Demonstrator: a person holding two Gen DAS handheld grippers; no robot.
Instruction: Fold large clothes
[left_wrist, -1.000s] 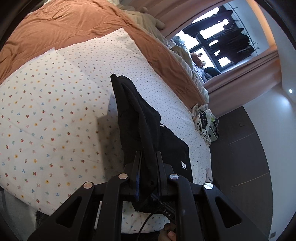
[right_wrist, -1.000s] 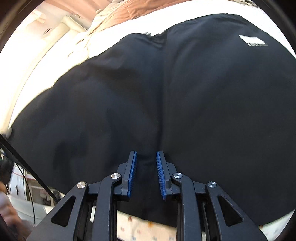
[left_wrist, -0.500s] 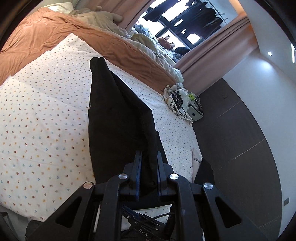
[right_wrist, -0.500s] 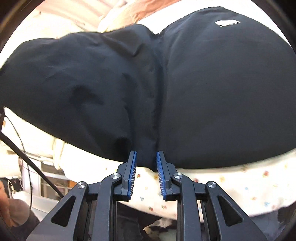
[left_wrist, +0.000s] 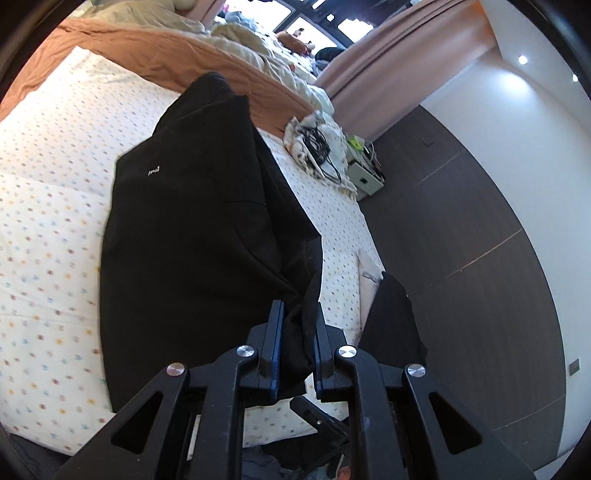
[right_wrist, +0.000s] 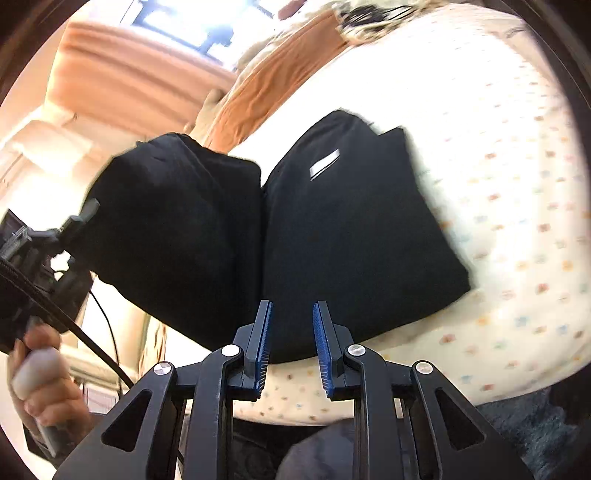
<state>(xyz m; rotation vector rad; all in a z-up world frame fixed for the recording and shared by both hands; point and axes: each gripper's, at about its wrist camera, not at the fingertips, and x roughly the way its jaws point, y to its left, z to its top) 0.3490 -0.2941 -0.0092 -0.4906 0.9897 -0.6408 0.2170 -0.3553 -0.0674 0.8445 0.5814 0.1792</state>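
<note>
1. Left wrist view: our left tool (left_wrist: 297, 325) is clamped on a bunched edge of the large black fabric garment (left_wrist: 192, 221), which lies partly folded on the flower-dotted white bed sheet (left_wrist: 48, 229). We judge a fold is under way; next we should carry this edge across and lay it flat. Open sheet lies left; the bed's edge and dark floor (left_wrist: 461, 240) lie right.

2. Right wrist view: our right tool (right_wrist: 291, 328) stands slightly parted, gripping nothing, its tips just over the garment's near hem. The mattress edge runs directly below.
</note>
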